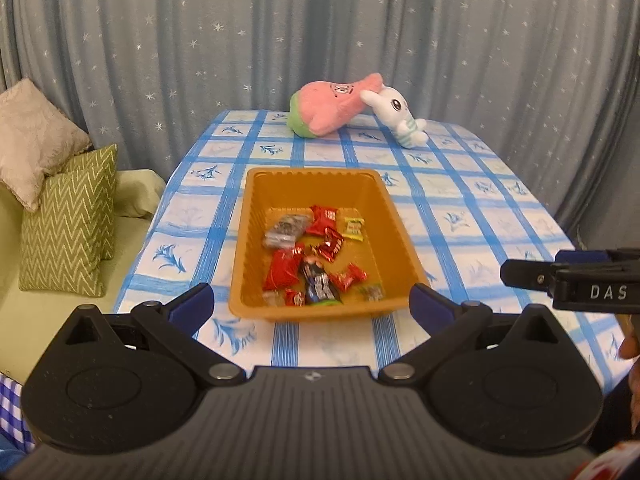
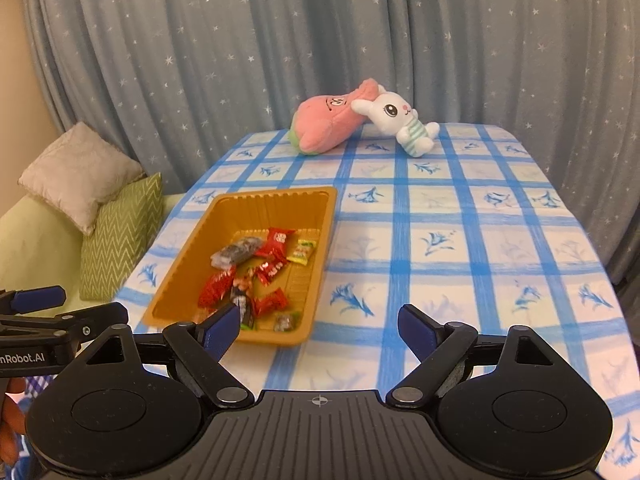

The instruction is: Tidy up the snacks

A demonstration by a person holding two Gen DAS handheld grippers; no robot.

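Snacks (image 1: 310, 258) lay heaped in the orange tray (image 1: 244, 240) on the checked cloth (image 1: 460, 216), none outside it; left gripper (image 1: 312, 300) and right gripper (image 2: 320, 326) hung spread and empty, so best clear without nudging tray.

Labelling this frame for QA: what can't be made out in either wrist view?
- Snack wrappers in the orange tray: print too small and blurred to read, both views.
- Tray's near corner, right wrist view: hidden behind a finger of the right gripper.
- Right gripper in the left wrist view: cut off by the frame edge.
- Person: only a hand at the edge.
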